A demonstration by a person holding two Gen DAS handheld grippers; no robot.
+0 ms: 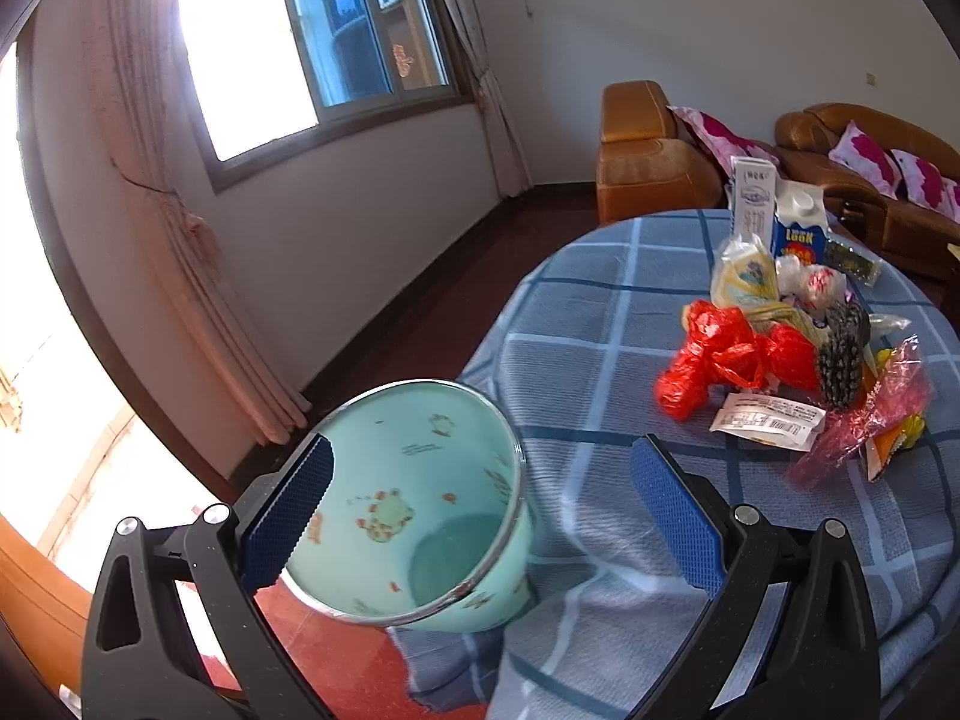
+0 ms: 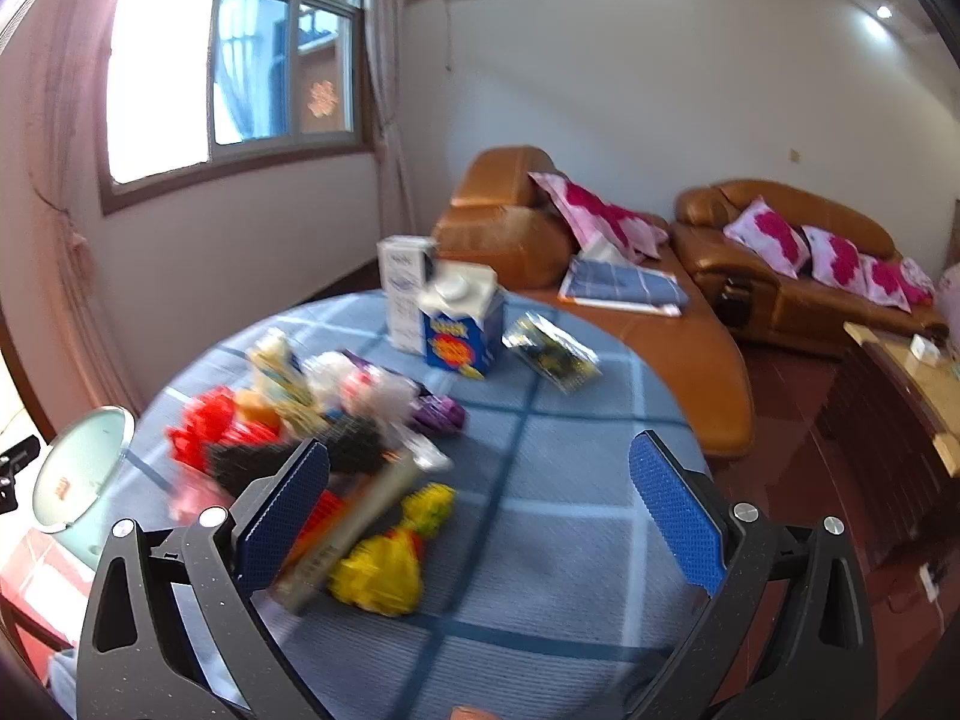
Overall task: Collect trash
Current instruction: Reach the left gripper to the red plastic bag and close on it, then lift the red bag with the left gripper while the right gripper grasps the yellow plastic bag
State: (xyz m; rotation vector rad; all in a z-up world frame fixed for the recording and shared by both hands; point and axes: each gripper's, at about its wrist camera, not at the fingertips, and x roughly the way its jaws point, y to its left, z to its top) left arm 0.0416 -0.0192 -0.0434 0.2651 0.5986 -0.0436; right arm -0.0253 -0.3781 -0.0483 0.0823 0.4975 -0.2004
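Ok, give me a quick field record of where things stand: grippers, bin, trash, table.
left gripper: open, beside the bin rim, holding nothing
right gripper: open, over the trash, holding nothing
bin: mint green, at the table edge, looks empty inside
trash pile: red bag, wrappers, labelled packet, heaped on the table
cartons: two, upright, behind the pile
table: round, blue checked cloth
image quality: right wrist view blurred
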